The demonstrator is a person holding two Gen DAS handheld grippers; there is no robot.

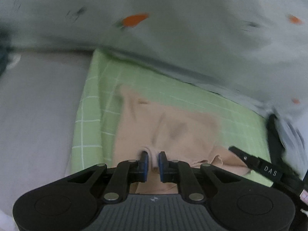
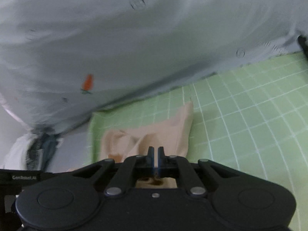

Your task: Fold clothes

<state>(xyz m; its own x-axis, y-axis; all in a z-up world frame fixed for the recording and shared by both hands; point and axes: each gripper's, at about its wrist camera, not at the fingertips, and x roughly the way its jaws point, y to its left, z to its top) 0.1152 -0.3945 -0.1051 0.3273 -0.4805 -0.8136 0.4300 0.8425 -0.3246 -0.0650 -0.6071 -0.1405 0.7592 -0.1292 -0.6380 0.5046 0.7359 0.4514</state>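
Note:
A beige garment (image 1: pixel 165 127) lies rumpled on a green checked cloth (image 1: pixel 100 100). My left gripper (image 1: pixel 153 156) is shut on a bunched fold of its near edge, with fabric squeezed between the blue pads. In the right wrist view the same beige garment (image 2: pixel 154 134) stretches away from my right gripper (image 2: pixel 155 150), whose fingers stand nearly together on the cloth's edge. The other gripper's black finger (image 1: pixel 248 159) shows at the right of the left wrist view, over the garment's side.
A pale grey sheet with orange carrot prints (image 1: pixel 173 28) billows behind the green cloth (image 2: pixel 250 115). A plain grey surface (image 1: pixel 38 105) lies to the left. A dark strap (image 1: pixel 273 130) hangs at the right. A black device (image 2: pixel 23 177) sits at lower left.

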